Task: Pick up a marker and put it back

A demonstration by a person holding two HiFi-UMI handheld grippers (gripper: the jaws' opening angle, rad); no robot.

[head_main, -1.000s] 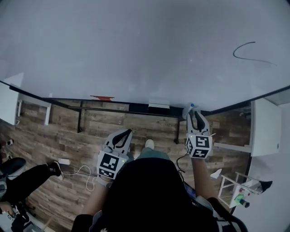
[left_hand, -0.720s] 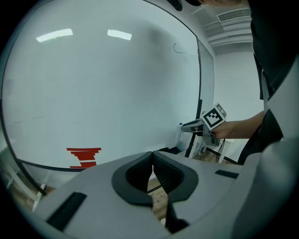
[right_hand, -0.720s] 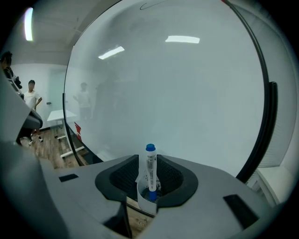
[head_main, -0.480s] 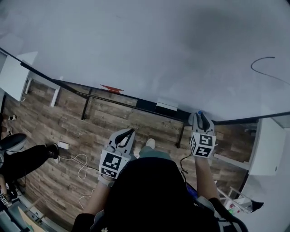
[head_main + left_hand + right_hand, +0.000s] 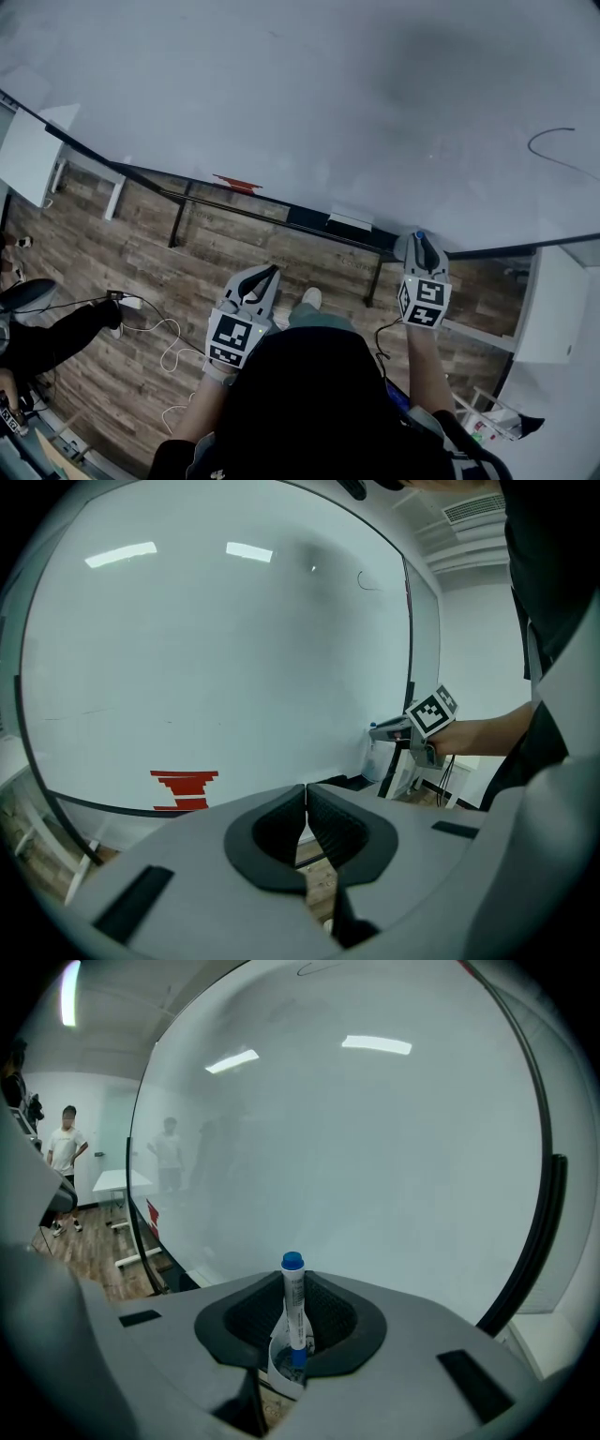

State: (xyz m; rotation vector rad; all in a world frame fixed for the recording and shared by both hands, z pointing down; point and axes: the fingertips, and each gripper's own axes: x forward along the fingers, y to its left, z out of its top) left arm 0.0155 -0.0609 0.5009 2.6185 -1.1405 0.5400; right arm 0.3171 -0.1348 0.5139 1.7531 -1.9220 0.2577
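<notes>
A white marker (image 5: pixel 294 1309) with a blue cap (image 5: pixel 421 234) stands upright in a small white cup (image 5: pixel 278 1370) at the foot of the whiteboard (image 5: pixel 309 103). My right gripper (image 5: pixel 292 1297) is around the marker. Its jaws are closing and the pads meet the marker's sides. In the head view the right gripper (image 5: pixel 420 246) reaches the board's lower edge. My left gripper (image 5: pixel 306 803) is shut with nothing in it. It hangs lower, over the wooden floor, as the left gripper (image 5: pixel 263 275) shows in the head view.
A red mark (image 5: pixel 236 182) sits low on the whiteboard, and a curved pen line (image 5: pixel 553 150) at its right. A white block (image 5: pixel 349 220) lies on the board's ledge. White tables (image 5: pixel 30 155) (image 5: pixel 544 300) flank it. A seated person's leg (image 5: pixel 56 333) and cables (image 5: pixel 169 352) are at left.
My right gripper's fingers have drawn in around the blue-capped marker at the board's lower edge. The head view has swung a little. The left gripper has stayed where it was.
</notes>
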